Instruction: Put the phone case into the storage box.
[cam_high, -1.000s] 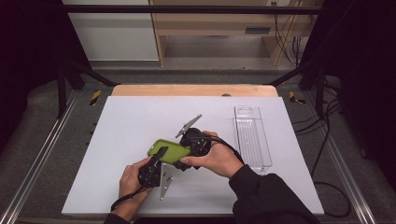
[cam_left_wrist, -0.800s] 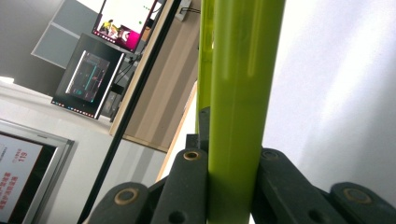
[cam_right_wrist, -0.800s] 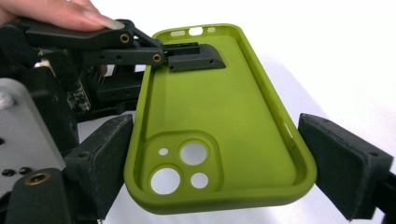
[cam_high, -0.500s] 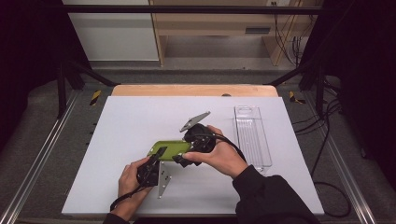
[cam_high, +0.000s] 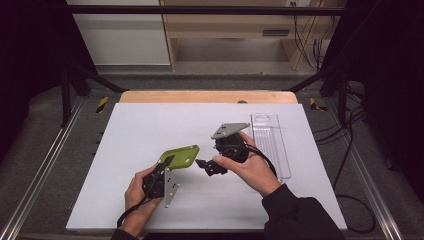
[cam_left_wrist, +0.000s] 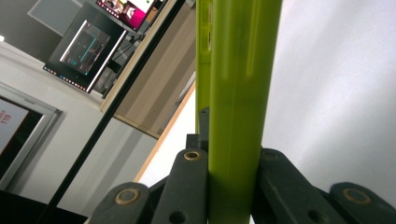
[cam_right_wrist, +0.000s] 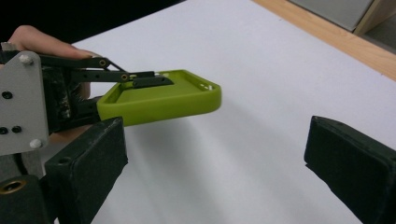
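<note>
A lime-green phone case hangs just above the white table, held at its near end by my left gripper, which is shut on it. In the left gripper view the case's edge stands upright, clamped in that gripper. My right gripper is just right of the case and points at it, jaws apart. In the right gripper view its black pads stand wide with nothing between them. The case floats beyond them at the left, apart from them, with the left gripper clamped on it.
A clear plastic tray lies lengthwise at the right of the white board. A wooden strip runs along the far edge. Metal rails and cables flank the table.
My right gripper has drawn back to the right from the green case, leaving a gap. The left gripper keeps the case in about the same place.
</note>
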